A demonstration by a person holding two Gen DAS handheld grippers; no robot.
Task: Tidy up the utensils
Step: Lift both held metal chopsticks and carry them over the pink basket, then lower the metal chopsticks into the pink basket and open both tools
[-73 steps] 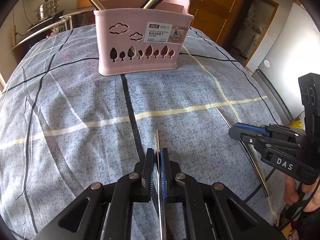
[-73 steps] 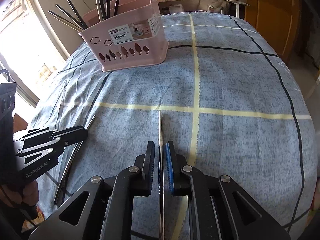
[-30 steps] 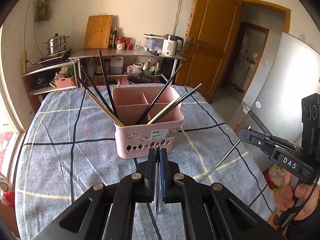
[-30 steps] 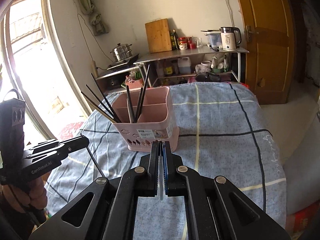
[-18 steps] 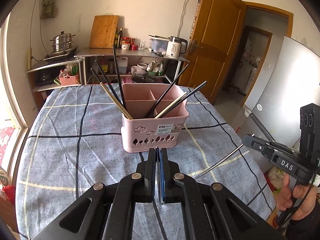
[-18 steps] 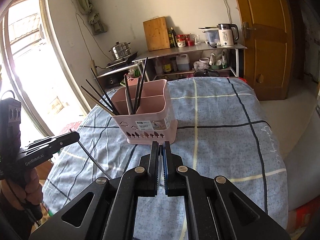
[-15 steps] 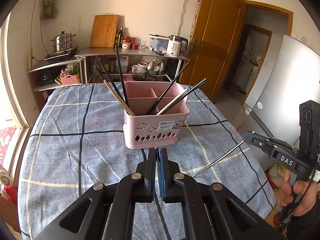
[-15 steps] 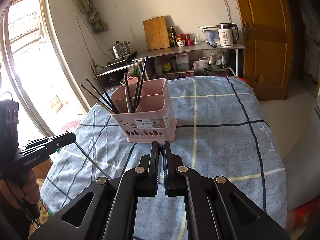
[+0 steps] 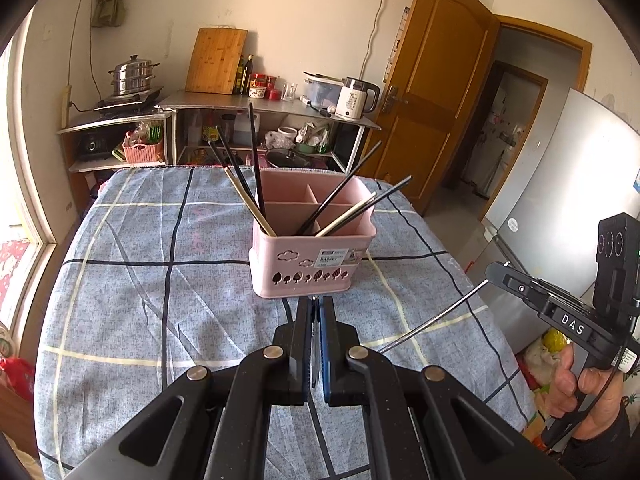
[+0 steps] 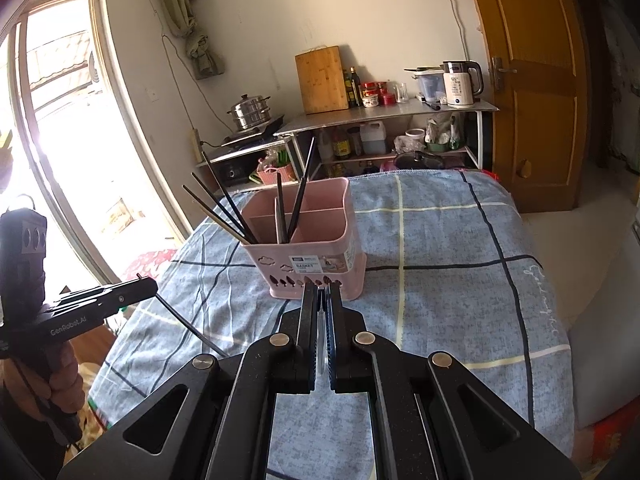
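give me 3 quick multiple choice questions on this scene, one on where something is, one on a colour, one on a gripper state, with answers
1. Where does the utensil basket stand?
A. on the checked cloth of the table
B. on the metal shelf by the wall
C. on the floor by the door

2. What colour is the basket?
A. green
B. pink
C. white

3. How is the right gripper, as the left wrist view shows it?
A. wide open and empty
B. shut on a thin metal chopstick
C. shut on a spoon

Answers:
1. A, the basket sits on the blue checked cloth, ahead of both grippers.
2. B, its walls and tree cut-out front are pink.
3. B, a slim metal chopstick slants down from its closed tip.
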